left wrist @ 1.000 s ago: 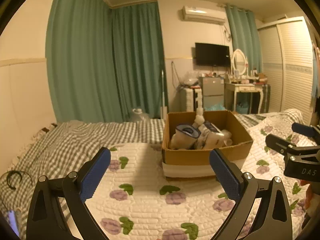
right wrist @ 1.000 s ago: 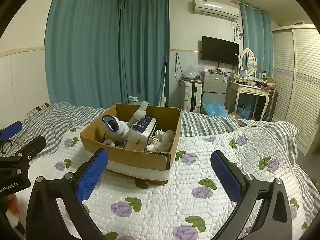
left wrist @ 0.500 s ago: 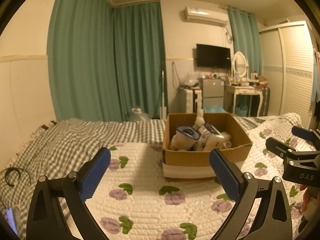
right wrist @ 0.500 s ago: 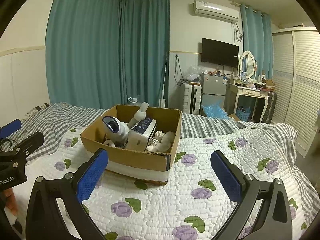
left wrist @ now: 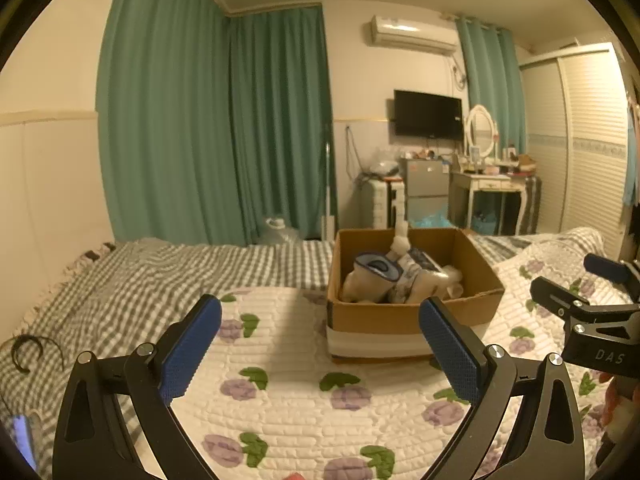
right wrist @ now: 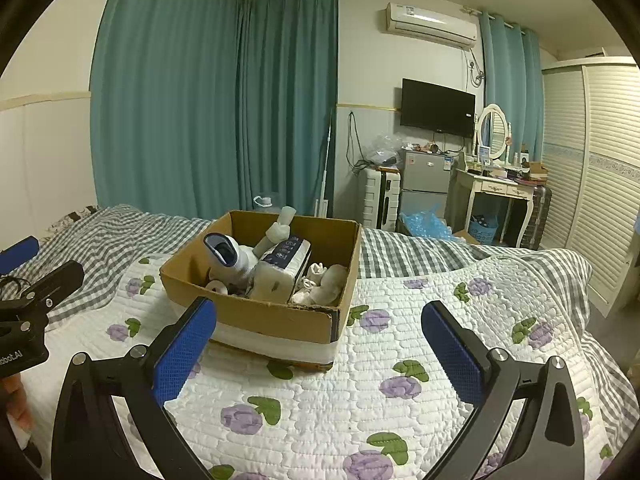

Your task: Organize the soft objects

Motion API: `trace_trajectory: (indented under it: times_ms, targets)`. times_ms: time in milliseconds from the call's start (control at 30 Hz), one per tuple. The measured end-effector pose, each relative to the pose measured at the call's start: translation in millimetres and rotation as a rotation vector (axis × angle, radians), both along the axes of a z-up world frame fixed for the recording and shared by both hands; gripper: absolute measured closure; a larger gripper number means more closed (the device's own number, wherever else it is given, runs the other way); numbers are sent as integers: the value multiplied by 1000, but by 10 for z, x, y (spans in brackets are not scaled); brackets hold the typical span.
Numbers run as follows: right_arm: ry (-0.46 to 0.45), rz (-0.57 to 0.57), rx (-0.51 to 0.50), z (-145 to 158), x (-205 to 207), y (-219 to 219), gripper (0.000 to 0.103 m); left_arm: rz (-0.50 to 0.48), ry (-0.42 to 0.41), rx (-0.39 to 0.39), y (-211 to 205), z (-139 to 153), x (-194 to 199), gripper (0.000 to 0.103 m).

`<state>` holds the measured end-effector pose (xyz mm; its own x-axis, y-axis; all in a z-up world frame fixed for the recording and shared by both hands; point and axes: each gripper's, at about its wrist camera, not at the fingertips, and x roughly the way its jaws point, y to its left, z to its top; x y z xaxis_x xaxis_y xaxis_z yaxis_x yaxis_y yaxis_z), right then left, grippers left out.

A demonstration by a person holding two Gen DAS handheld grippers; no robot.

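Note:
A cardboard box (left wrist: 400,316) stands on the flowered quilt (left wrist: 288,392); it also shows in the right wrist view (right wrist: 260,312). It holds white and blue soft things: a rolled blue-rimmed piece (right wrist: 224,252), a wrapped pack (right wrist: 282,266), small white rolls (right wrist: 324,280). My left gripper (left wrist: 320,344) is open and empty, held in front of the box. My right gripper (right wrist: 320,348) is open and empty, just right of the box. Each gripper shows at the edge of the other's view.
A grey checked sheet (left wrist: 120,280) covers the bed's far and left part. A black headband (left wrist: 26,350) lies at the left edge. Beyond the bed stand green curtains (left wrist: 240,120), a small fridge (right wrist: 424,180), a dressing table (right wrist: 500,192) and a wardrobe (right wrist: 592,200).
Both views have tilted up slightly, so the box sits a little lower in frame. Both grippers stay open and empty.

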<state>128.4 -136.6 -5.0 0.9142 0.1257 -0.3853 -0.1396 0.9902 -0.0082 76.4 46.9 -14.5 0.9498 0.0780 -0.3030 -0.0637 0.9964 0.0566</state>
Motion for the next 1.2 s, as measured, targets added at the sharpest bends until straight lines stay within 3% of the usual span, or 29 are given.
trace_trajectory:
  times_ms: [1200]
  targets:
    - [3,-3,-4,-14,-3,11,0,-2,0,4,-6,15,-7,2]
